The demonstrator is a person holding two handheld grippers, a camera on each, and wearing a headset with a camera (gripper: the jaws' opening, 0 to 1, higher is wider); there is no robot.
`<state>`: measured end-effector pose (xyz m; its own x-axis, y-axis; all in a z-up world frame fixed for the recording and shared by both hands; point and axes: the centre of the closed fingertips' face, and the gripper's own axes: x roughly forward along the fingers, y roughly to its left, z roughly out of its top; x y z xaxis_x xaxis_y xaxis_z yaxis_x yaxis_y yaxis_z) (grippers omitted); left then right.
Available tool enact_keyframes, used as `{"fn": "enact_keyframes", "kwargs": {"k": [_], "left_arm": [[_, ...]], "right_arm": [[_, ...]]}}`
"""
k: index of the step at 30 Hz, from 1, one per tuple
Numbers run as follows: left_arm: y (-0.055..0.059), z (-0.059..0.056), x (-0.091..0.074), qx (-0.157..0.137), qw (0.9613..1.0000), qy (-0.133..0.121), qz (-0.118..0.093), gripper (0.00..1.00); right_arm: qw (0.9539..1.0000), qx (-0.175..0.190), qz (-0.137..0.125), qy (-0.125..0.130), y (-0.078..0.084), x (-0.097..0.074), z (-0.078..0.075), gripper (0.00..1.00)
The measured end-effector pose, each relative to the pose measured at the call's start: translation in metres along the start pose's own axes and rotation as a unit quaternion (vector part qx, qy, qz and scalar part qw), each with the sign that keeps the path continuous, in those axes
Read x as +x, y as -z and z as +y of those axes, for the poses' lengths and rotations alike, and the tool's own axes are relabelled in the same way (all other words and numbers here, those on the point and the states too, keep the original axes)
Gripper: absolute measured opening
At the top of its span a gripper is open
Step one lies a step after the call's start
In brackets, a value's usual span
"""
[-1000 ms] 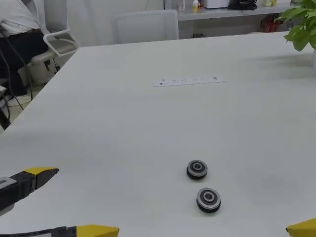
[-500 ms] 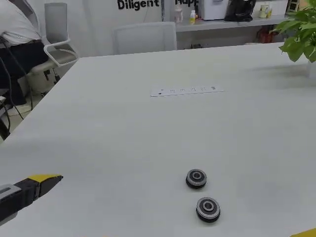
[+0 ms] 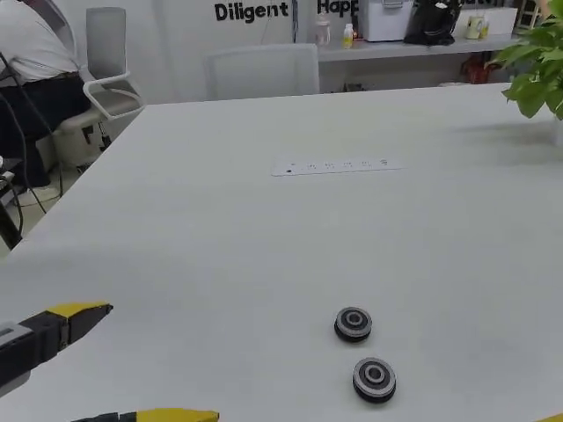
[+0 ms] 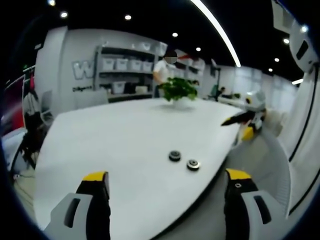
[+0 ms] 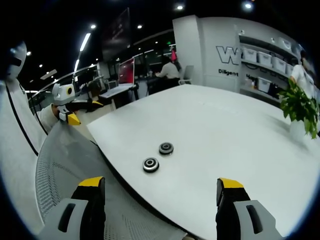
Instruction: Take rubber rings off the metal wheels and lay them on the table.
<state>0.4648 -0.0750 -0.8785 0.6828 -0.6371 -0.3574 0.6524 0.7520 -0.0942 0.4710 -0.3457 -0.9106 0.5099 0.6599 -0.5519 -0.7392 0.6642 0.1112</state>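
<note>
A: Where do the grippers stand?
B: The left gripper [image 4: 166, 176] and the right gripper [image 5: 160, 182] both have their jaws wide apart and carry nothing. They hang at the near edge of the table [image 3: 220, 255], well apart from the work.
A: And the risk?
B: The nearer wheel [image 3: 374, 379] and the farther wheel [image 3: 353, 323] lie flat, with the rubber rings [image 3: 354, 337] on them. A ring pulled from an unpinned wheel may drag the wheel off the edge.
A: Any writing?
B: On the far wall "Diligent" [image 3: 251, 10], then a cut-off word, "Happ".
</note>
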Motion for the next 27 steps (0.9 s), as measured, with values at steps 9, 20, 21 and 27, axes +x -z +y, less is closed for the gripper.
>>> {"fn": "enact_keyframes", "kwargs": {"k": [9,20,21,27], "left_arm": [[-0.009,0.003,0.002,0.028,0.9994,-0.006,-0.016,0.95],[-0.014,0.004,0.009,0.044,0.9989,0.0,-0.015,0.97],[-0.016,0.003,0.011,0.045,0.9988,0.003,-0.017,0.97],[-0.023,0.001,0.015,0.054,0.9982,0.013,-0.02,0.96]], "right_arm": [[0.9999,-0.002,-0.01,0.002,-0.01,-0.001,-0.007,0.91],[0.9999,-0.006,-0.011,-0.004,-0.018,0.004,-0.015,0.89],[0.9999,-0.007,-0.01,-0.005,-0.019,0.005,-0.016,0.89],[0.9997,-0.017,-0.013,-0.012,-0.028,0.011,-0.023,0.88]]}}
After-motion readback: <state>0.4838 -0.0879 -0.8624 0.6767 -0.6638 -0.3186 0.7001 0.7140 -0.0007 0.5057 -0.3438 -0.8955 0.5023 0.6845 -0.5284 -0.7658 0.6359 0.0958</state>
